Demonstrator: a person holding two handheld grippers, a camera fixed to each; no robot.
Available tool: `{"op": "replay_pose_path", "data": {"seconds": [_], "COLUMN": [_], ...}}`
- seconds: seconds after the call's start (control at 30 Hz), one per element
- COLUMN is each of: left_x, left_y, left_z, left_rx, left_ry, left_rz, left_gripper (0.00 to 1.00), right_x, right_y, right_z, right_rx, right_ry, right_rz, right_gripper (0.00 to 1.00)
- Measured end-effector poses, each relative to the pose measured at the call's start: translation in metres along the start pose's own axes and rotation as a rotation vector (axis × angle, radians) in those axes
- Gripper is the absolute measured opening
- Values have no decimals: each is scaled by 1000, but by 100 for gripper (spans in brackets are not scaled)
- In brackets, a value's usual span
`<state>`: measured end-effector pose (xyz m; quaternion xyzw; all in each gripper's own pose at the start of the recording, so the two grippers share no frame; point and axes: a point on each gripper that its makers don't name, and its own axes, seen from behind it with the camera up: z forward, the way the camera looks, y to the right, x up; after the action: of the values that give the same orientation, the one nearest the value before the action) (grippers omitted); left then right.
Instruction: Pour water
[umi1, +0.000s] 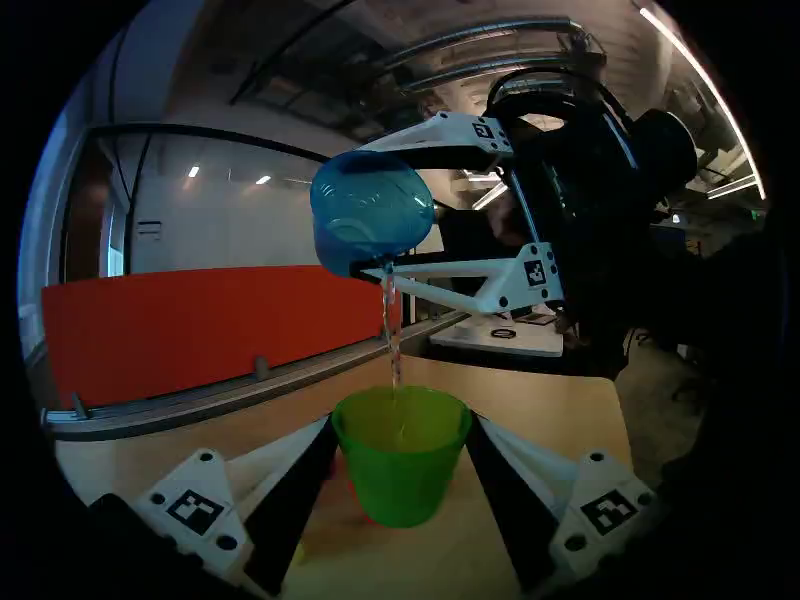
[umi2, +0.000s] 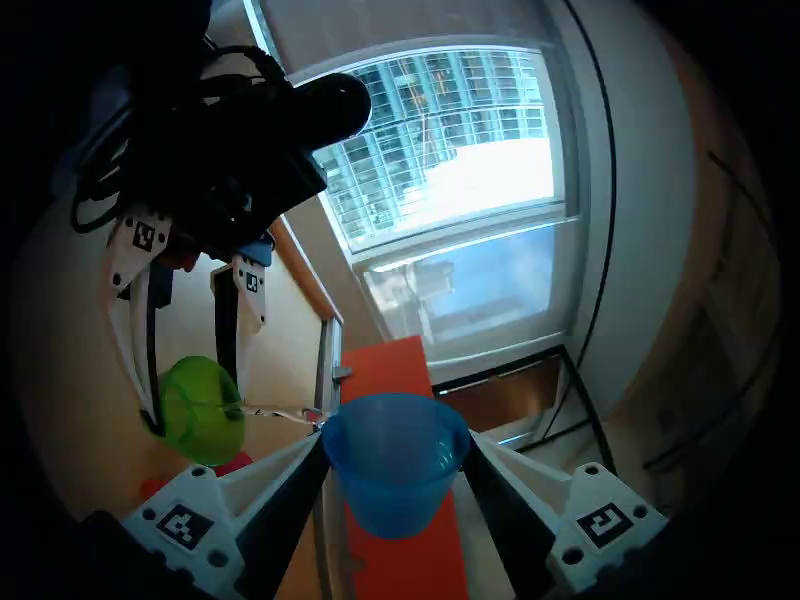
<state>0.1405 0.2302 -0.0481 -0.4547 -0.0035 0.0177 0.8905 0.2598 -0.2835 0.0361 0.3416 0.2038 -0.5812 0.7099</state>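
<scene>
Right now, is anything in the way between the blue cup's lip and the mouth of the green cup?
Nothing visible is. In the left gripper view the tilted blue cup hangs above the green cup, and the water stream drops through open air into its mouth.

Right tool (umi2: 396, 445) clamped w/ both fingers on blue cup (umi2: 392, 490), cup tipped sideways. Thin water stream (umi2: 278, 411) runs across to green cup (umi2: 200, 415), gripped btwn fingers of left tool (umi2: 190, 398) upper left. Big window (umi2: 450, 150) behind.

One blue cup (umi1: 370, 215), one green cup (umi1: 402, 470), two grippers (umi1: 400, 432) (umi2: 396, 448).
</scene>
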Motion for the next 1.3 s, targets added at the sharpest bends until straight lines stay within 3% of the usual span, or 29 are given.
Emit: {"op": "replay_pose_path", "data": {"seconds": [1.3], "left_x": [5], "left_y": [3], "left_z": [3], "left_rx": [-4], "left_ry": [7], "left_rz": [0], "left_gripper": [88], "right_x": [4], "right_y": [12], "right_z": [-1], "right_rx": [-28], "right_ry": [-8], "right_rz": [-129], "right_gripper": [91]}}
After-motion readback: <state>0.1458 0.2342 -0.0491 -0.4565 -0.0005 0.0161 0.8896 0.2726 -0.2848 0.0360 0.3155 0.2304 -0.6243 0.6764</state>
